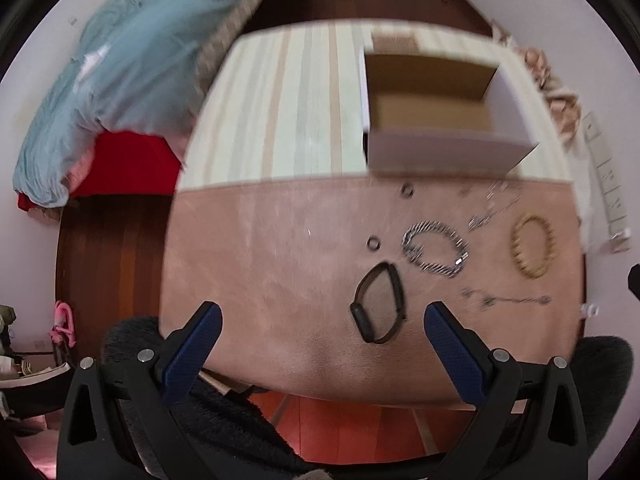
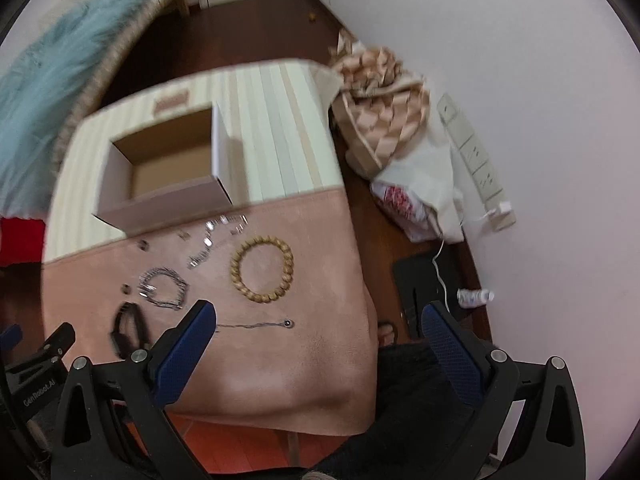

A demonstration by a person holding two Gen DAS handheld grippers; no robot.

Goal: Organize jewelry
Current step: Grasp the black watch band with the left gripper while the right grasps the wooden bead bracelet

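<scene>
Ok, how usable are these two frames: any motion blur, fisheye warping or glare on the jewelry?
Left wrist view: strong motion smear on the open white cardboard box and the thin silver chain; the black watch-style band stays fairly readable. Right wrist view: sharper on the tan wooden bead bracelet, softer at the box. Both show heavy fisheye bending at the table edges, no obvious glare, soft even light.

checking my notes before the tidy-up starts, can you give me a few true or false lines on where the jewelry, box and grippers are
1. The cardboard box holds no jewelry. True.
2. The left gripper is shut on the black band. False: it is open, and the band lies on the pink cloth.
3. The wooden bead bracelet lies on the cloth outside the box. True.
4. The right gripper holds the thin chain. False: it is open and empty.
5. The silver chain bracelet is inside the box. False: it lies on the cloth.
</scene>
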